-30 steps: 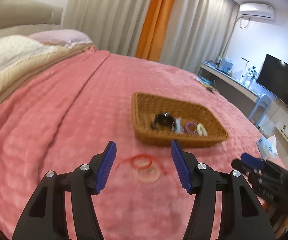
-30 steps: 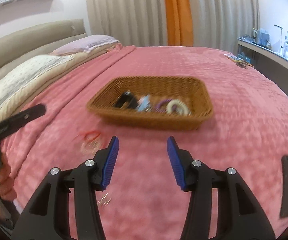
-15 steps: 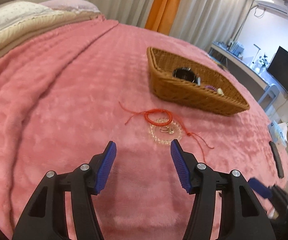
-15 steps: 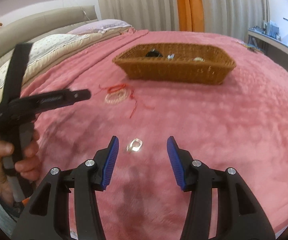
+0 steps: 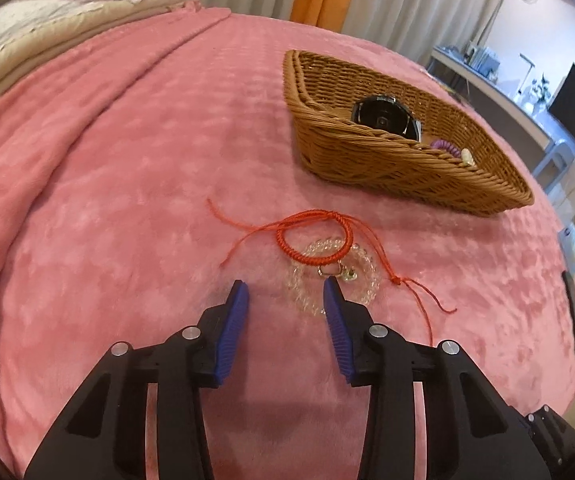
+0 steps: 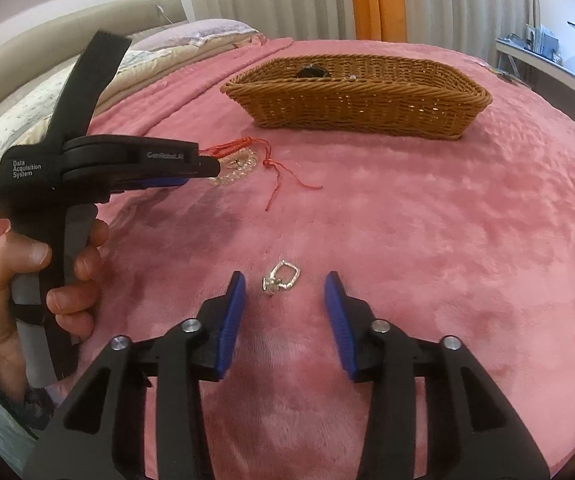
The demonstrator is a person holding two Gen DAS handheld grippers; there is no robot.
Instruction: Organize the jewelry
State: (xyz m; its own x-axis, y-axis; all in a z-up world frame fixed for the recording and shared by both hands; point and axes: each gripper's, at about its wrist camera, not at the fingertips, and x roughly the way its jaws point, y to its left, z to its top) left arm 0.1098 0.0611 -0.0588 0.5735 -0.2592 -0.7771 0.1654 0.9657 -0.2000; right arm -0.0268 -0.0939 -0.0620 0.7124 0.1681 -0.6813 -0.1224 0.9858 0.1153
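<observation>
Pink plush blanket (image 5: 135,184) covers the bed in both views, with pillows and a padded headboard at the far left, curtains behind, and a wall shelf with a dark screen at the right in the left wrist view only. On the blanket stands a wicker basket (image 5: 371,160); the left wrist view looks into it and shows a black watch (image 5: 385,118) and a purple coil hair tie (image 5: 443,146), whereas the right wrist view meets its side wall (image 6: 359,104), with only a dark edge above the rim. Near the basket lies a red cord bracelet (image 5: 313,236), overlapping a clear bead bracelet (image 5: 363,280) that carries small metal charms. The left claw (image 5: 285,292) is angled down at these two; its jaws have just been closing yet stand apart, with the near edge of the bead bracelet between the fingertips and no pad pressing on it. Only the right wrist view shows the person's left hand (image 6: 27,280) wrapped around that tool's grip. A small silver ring (image 6: 281,278), absent from the left wrist view, lies on the blanket well apart from the bracelets. The right claw (image 6: 283,284) has also just been closing; its jaws remain apart, one each side of the ring, touching nothing.
</observation>
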